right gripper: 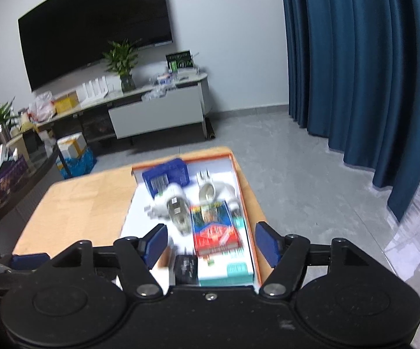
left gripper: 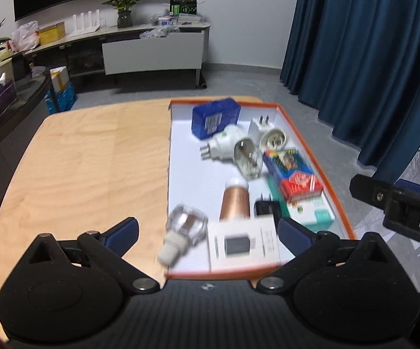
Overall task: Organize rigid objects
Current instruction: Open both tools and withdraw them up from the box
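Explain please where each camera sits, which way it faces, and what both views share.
Left wrist: on the left tool, looking down over the orange-rimmed tray on the wooden table; its open blue fingers and part of the right tool show.
Right wrist: on the right tool, facing the same tray; its open fingers show.
Shared: tray, blue box, television, curtain.

The table (left gripper: 87, 157) is pale, matt wood grain. The tray (left gripper: 308, 145) looks like smooth white card; a clear bulb (left gripper: 247, 157) is glossy glass.
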Available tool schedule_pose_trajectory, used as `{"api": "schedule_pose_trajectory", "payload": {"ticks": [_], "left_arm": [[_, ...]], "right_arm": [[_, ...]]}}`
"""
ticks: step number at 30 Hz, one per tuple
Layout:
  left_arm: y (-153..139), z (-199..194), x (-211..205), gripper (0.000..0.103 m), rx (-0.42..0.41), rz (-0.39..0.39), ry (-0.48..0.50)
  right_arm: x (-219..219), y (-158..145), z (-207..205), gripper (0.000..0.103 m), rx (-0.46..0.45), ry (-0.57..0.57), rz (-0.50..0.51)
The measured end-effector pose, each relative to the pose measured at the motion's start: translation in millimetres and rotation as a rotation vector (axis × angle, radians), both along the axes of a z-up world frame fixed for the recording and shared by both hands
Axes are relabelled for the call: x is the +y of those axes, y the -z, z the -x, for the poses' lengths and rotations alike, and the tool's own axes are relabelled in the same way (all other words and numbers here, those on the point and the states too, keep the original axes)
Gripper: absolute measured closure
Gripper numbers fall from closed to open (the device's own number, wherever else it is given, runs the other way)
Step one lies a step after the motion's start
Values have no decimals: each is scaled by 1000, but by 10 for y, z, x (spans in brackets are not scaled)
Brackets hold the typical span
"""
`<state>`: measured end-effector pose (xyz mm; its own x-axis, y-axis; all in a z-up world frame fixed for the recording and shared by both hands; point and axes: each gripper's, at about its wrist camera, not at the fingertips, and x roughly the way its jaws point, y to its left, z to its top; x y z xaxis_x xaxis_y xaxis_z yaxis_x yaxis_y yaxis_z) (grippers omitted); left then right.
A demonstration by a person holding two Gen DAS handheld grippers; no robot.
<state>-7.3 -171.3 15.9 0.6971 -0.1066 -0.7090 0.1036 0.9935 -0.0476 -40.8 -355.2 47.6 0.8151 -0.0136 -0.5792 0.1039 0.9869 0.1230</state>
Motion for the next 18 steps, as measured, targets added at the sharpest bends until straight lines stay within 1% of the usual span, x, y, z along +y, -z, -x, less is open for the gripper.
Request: {"api": "schedule_pose_trajectory", "payload": {"ticks": [3,6,10,15,18], "left_arm": [[88,77,-33,0,32,-26,-2],[143,135,-51,0,54,-31,-1],[149,210,-87,0,41,-61,5],[168,232,-75,0,39,-72,-9],[203,223,-72,0,54,-72,-9]], "right_arm": [[-9,89,94,23,48,-1,6],[-12,170,177,23,83,-5,28],[-42,243,240,23,113,-7,31],[-42,318,248,23,140,-9,39],[-48,349,253,23,146,-9,36]]}}
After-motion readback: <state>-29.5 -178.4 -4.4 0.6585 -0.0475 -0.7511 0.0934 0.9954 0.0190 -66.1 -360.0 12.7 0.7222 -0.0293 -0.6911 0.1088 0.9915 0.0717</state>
